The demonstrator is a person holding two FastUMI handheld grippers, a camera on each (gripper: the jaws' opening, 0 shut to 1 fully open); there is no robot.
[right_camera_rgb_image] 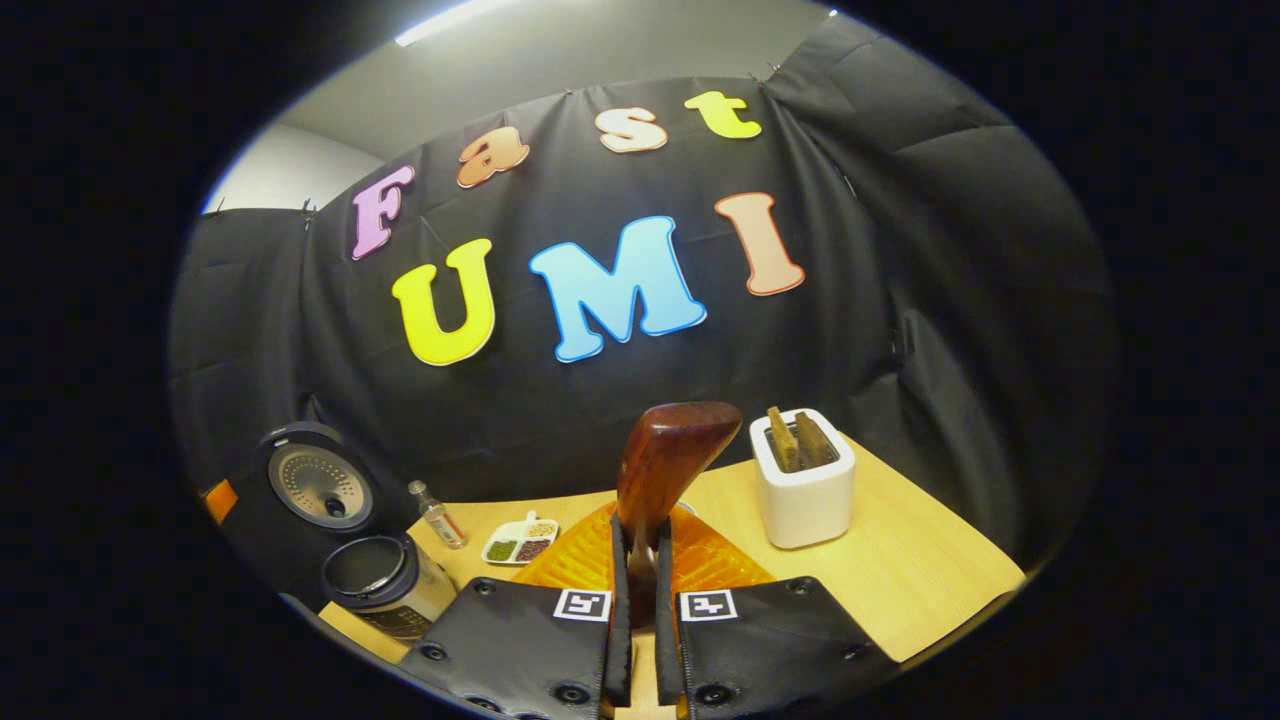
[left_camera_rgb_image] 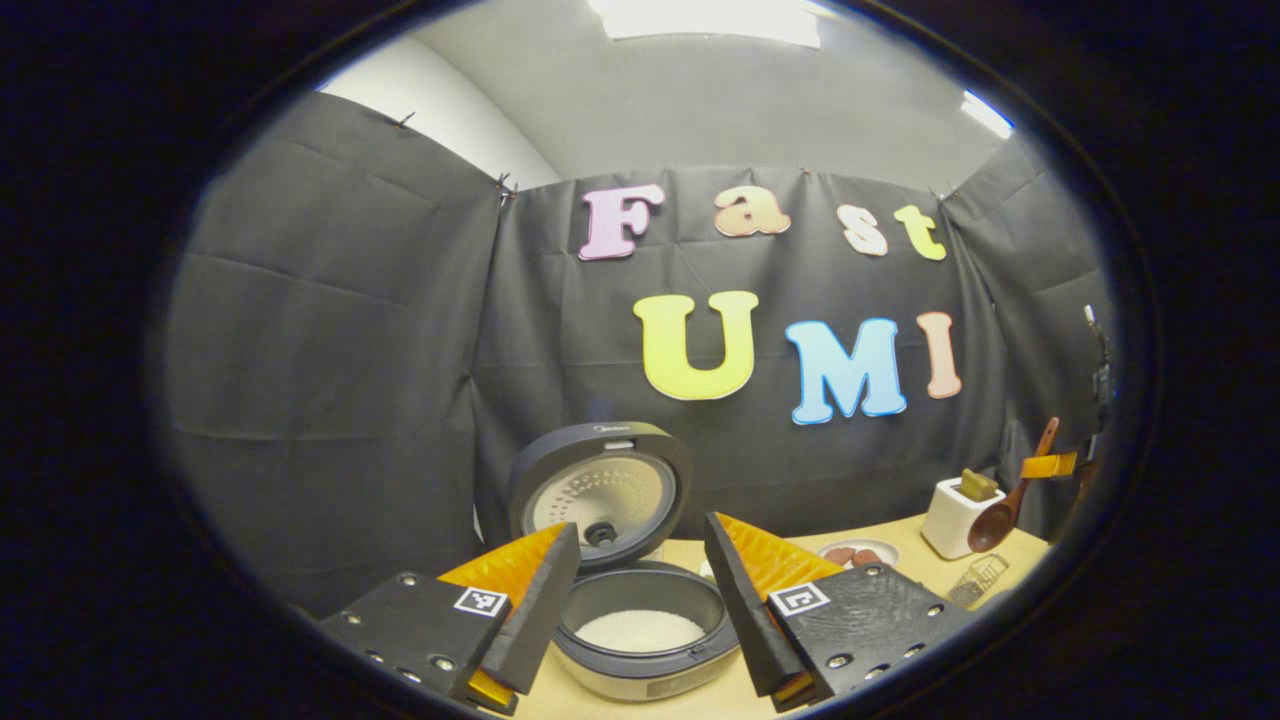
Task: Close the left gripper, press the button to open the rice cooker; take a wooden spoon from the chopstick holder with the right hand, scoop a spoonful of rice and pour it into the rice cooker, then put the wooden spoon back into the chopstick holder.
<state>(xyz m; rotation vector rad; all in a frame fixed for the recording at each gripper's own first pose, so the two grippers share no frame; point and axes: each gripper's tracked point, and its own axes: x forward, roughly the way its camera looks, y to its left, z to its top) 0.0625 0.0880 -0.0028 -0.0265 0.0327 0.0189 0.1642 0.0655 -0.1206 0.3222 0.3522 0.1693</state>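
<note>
The left gripper (left_camera_rgb_image: 640, 590) hangs spread wide and empty before the rice cooker (left_camera_rgb_image: 640, 625), whose lid (left_camera_rgb_image: 600, 495) stands raised over white rice (left_camera_rgb_image: 640, 630) in the pot. The right gripper (right_camera_rgb_image: 640, 560) is clamped on the wooden spoon (right_camera_rgb_image: 665, 470), held upright above the table (right_camera_rgb_image: 920, 570), near the white chopstick holder (right_camera_rgb_image: 803, 495).

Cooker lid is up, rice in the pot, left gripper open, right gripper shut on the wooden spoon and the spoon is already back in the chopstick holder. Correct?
One thing is off: the wooden spoon is not in the chopstick holder. The left gripper view shows it held in the air beside the holder by the right gripper. The rest stands: the rice cooker has its lid up with rice in the pot, and the left gripper is open.
</note>
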